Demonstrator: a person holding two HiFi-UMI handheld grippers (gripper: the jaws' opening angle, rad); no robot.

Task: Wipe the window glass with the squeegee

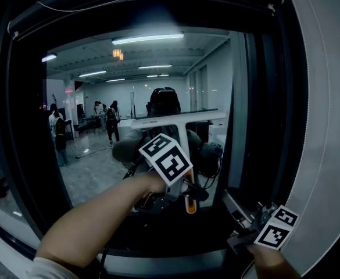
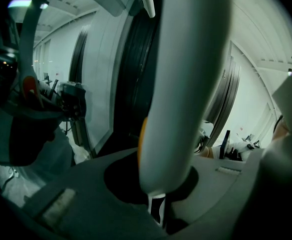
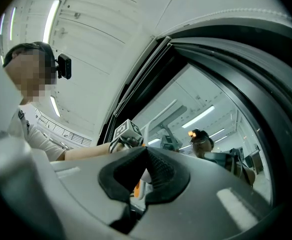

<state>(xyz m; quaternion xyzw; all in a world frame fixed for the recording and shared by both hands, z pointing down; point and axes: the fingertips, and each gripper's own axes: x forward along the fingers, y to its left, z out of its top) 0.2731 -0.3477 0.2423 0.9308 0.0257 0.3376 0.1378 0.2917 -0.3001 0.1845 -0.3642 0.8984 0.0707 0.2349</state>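
While the left gripper has its fingers closed on the white, orange-edged handle of the squeegee, the tool's T-shaped blade lies level against the window glass, about mid-height and toward the pane's right side. In the left gripper view the handle rises straight out from between the fingers and fills the middle of the frame. The right gripper is low at the right, near the dark window frame and apart from the squeegee. Its fingers are pressed together with nothing between them. The step in hand looks like a wiping stroke with the blade set on the glass. The next move would likely call for steady pressure, so that the whole rubber edge stays flat on the pane as it is drawn along. The wrist would also need to stop the blade from tipping at one end.
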